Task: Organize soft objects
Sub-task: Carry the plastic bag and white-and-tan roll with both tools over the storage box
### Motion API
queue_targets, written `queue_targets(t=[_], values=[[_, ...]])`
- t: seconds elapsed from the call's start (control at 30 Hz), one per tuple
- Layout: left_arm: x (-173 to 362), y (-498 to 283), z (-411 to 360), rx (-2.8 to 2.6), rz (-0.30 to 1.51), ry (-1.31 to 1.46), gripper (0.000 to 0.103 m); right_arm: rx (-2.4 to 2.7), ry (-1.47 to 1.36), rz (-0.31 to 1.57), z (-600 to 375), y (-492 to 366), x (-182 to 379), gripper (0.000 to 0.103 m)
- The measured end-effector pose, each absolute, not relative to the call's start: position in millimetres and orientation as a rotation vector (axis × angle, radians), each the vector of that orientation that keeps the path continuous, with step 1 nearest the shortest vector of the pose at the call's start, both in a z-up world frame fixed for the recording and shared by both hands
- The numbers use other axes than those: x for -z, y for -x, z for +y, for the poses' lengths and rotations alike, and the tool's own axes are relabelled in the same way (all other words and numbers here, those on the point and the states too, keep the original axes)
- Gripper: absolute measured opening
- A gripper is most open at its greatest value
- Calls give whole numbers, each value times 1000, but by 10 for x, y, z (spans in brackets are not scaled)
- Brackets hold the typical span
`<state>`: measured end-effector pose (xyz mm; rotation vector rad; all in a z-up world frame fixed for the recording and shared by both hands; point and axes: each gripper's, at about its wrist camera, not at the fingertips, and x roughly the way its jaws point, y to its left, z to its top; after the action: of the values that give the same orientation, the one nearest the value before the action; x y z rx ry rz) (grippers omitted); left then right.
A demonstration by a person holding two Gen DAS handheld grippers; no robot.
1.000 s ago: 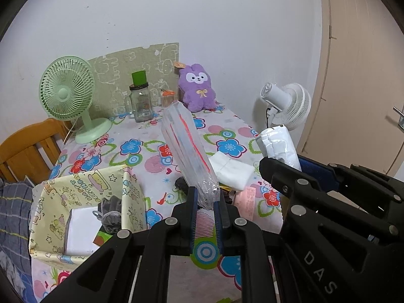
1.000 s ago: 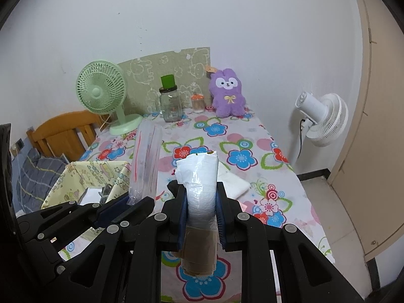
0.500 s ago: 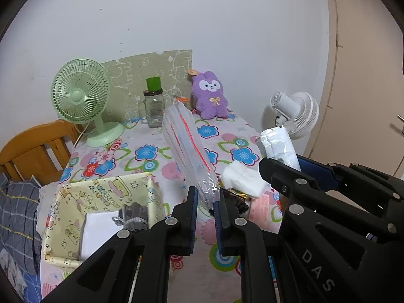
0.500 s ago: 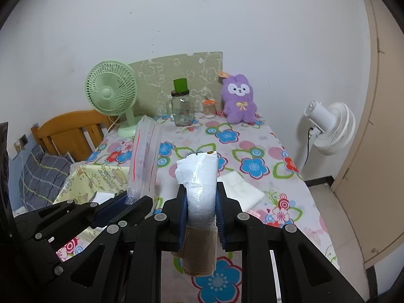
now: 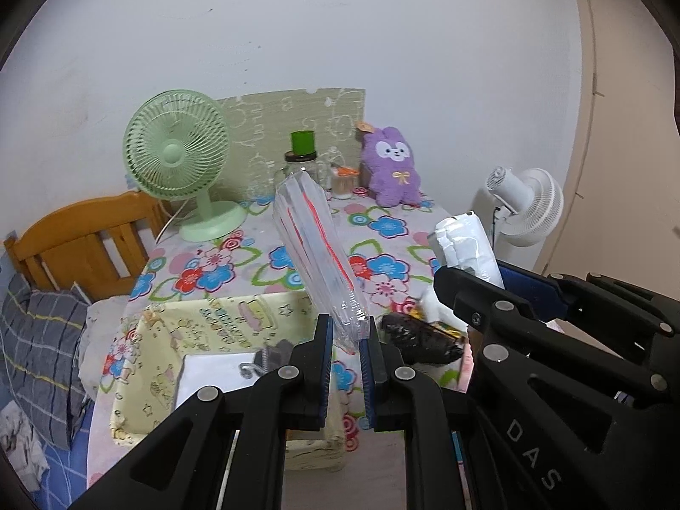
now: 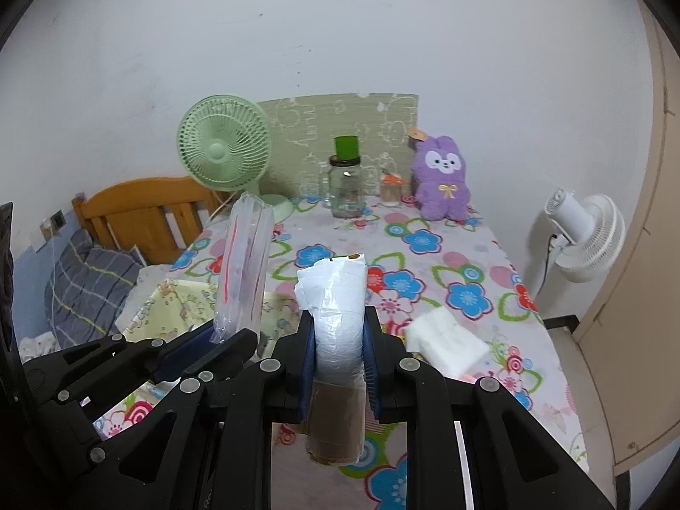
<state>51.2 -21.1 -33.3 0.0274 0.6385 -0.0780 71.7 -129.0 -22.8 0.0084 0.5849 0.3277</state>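
While I hold both things up: near me, above the tabletop [image 6: 488, 263] edge.
Left gripper [image 5: 345, 350]: jaws pinch only the bottom tip of one clear zip bag [image 5: 316, 250]; I think it could slip out.
Right gripper [image 6: 338, 363]: jaws squeeze one white plastic roll [image 6: 338, 318]; its loose top may unroll.
Yellow box [image 5: 229, 318]: one, below the bag.
White pad [image 6: 446, 342]: one, lying flat.
Fans: two, one green [image 6: 223, 148], one white [image 6: 588, 233].
Purple plush bunny [image 6: 442, 182]: one, far back.
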Motion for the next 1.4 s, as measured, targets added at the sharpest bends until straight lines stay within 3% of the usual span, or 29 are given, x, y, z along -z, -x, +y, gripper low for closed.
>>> queue_targets(t=[1.2, 1.33, 1.37, 1.4], values=[[919, -748, 805, -145, 854, 75, 11, -563, 78, 736, -149, -1150, 652, 23], [976, -786, 885, -170, 881, 84, 16, -591, 91, 764, -42, -1232, 716, 23], [994, -797, 906, -174, 892, 89, 20, -595, 95, 768, -21, -1247, 726, 23], [1015, -808, 932, -180, 904, 95, 31, -599, 99, 772, 4, -1260, 740, 23]])
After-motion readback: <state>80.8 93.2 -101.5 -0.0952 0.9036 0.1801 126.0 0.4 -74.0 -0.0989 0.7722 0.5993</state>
